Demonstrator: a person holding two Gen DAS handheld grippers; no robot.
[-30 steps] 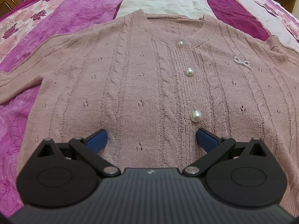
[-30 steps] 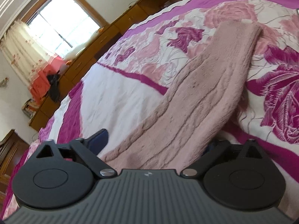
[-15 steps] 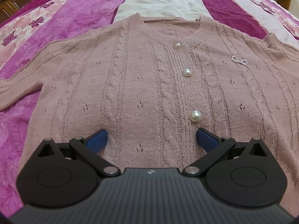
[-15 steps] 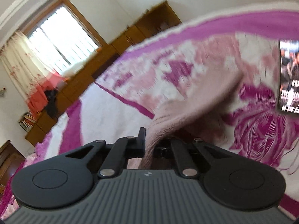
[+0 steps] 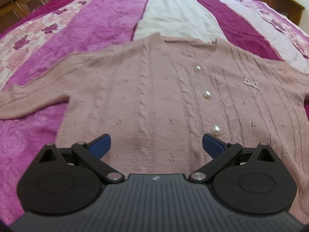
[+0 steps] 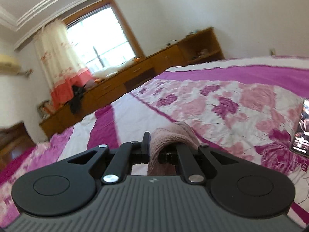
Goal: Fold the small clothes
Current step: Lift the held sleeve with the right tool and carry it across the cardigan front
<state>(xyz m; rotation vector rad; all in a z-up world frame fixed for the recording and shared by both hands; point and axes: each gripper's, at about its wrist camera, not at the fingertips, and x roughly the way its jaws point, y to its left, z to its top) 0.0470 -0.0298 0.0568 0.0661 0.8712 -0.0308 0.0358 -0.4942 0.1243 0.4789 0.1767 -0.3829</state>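
1. My left gripper (image 5: pixel 156 145) is spread wide, its two blue fingertips (image 5: pixel 100 146) well apart, with nothing between them but the knit below.
2. The pink cardigan (image 5: pixel 154 100) lies flat and face up on the bedspread (image 5: pixel 100 23), filling the left view from 9 to 3 o'clock. Its lower front sits right under my left fingertips; whether they touch the knit I cannot tell.
3. Three pearl buttons (image 5: pixel 207 94) run from about 1 o'clock down to the right fingertip, the lowest just beside it. A small bow trim (image 5: pixel 251 83) sits at 2 o'clock on the chest.
4. One sleeve (image 5: pixel 29 102) stretches out to 9 o'clock and leaves the frame at the left edge. The neckline is at 12 o'clock.
5. My right gripper (image 6: pixel 164 145) is closed narrow on a fold of the cardigan's pink knit (image 6: pixel 170 135), which bunches up between the fingers and droops over them towards me.
6. In the right view, the bedspread is open from 11 to 3 o'clock. A phone (image 6: pixel 302 127) lies on it at 3 o'clock, cut by the frame edge.
7. Beyond the bed's far edge, a long wooden cabinet (image 6: pixel 135 81) runs from 9 to 1 o'clock under a window (image 6: pixel 100 40) with a curtain (image 6: pixel 56 58).
8. In the left view, bare bedspread lies beyond the neckline at 12 o'clock and on the left side.
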